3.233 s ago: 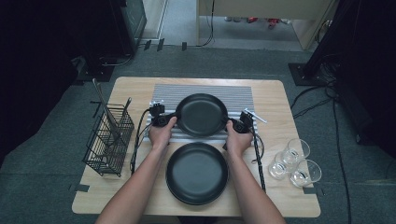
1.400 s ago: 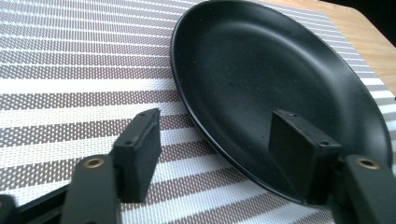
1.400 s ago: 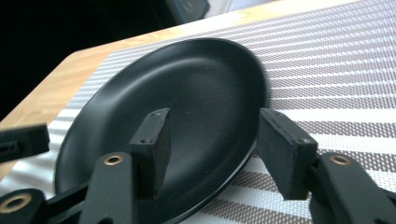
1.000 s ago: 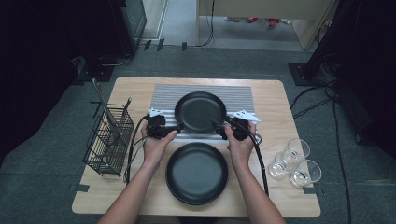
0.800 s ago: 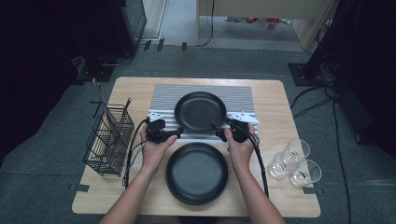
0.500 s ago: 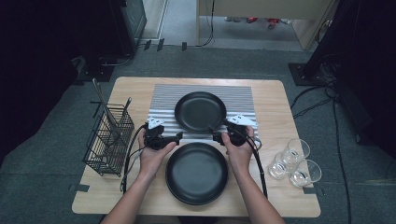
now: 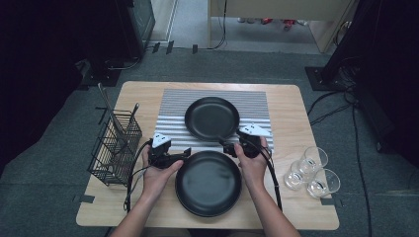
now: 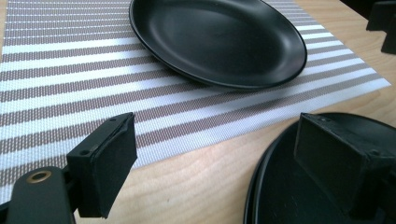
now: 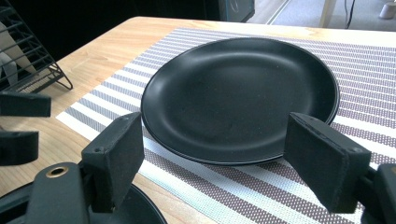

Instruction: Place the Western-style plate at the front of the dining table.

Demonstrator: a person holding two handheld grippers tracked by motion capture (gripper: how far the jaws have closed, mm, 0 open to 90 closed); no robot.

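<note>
Holding a gripper in each hand, you have both set at the far rim of the near plate (image 7: 208, 183), one at either side. Your left gripper (image 7: 184, 154) stands spread with nothing pinched; one of its jaws hangs over that plate's edge. Your right gripper (image 7: 227, 146) has just been opening and stands wide, nothing between its jaws. The far plate (image 7: 212, 117) lies flat on the striped mat (image 7: 170, 106), apart from both grippers, on the wooden table (image 7: 291, 108).
</note>
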